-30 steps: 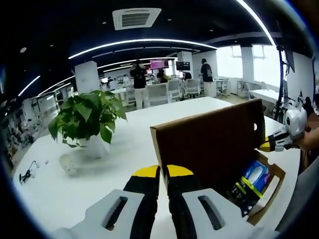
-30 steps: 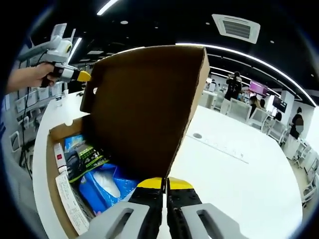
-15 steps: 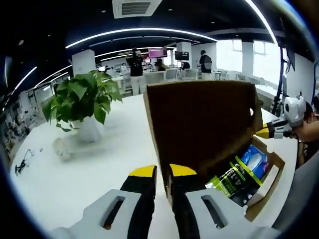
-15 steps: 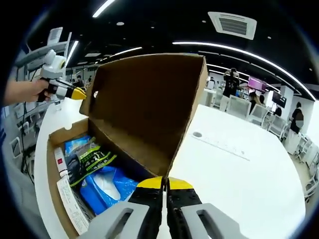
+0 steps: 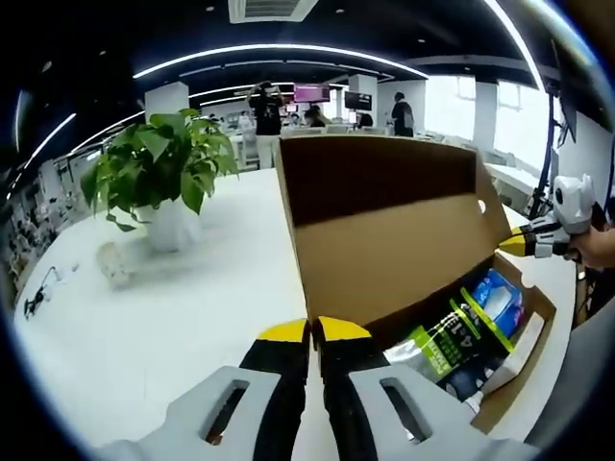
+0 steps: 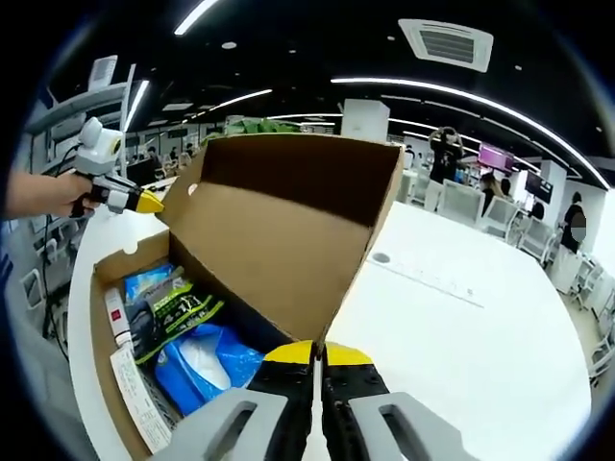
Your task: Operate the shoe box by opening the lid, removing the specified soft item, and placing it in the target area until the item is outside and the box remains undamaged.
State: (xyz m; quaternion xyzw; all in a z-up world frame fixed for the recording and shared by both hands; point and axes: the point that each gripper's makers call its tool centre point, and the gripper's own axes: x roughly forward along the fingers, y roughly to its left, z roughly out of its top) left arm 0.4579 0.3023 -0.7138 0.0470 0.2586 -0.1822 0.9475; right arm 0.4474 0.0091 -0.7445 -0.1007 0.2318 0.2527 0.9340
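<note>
A brown cardboard shoe box (image 6: 99,288) stands on the white table with its lid (image 6: 279,240) raised and leaning back. Inside lie a soft blue pack (image 6: 207,360), a green-and-black packet (image 6: 173,307) and a white tube (image 6: 113,312). My right gripper (image 6: 315,353) is shut on the lid's side edge. The left gripper (image 6: 144,202) pinches the opposite lid edge, a hand holding it. In the left gripper view, my left gripper (image 5: 314,331) is shut at the corner of the lid (image 5: 384,240), and the right gripper (image 5: 519,245) touches its far edge. The blue pack (image 5: 495,303) and the packet (image 5: 447,336) show there too.
A potted green plant (image 5: 159,178) in a white pot stands on the table (image 5: 192,317) to the left of the box, with a small pale object (image 5: 110,264) near it. A round port (image 6: 381,258) sits in the tabletop beyond the box. People and office chairs are far behind.
The lid has swung farther back, from nearly upright to leaning open, so its inner face and front flap now show. Both grippers stayed on its side edges.
</note>
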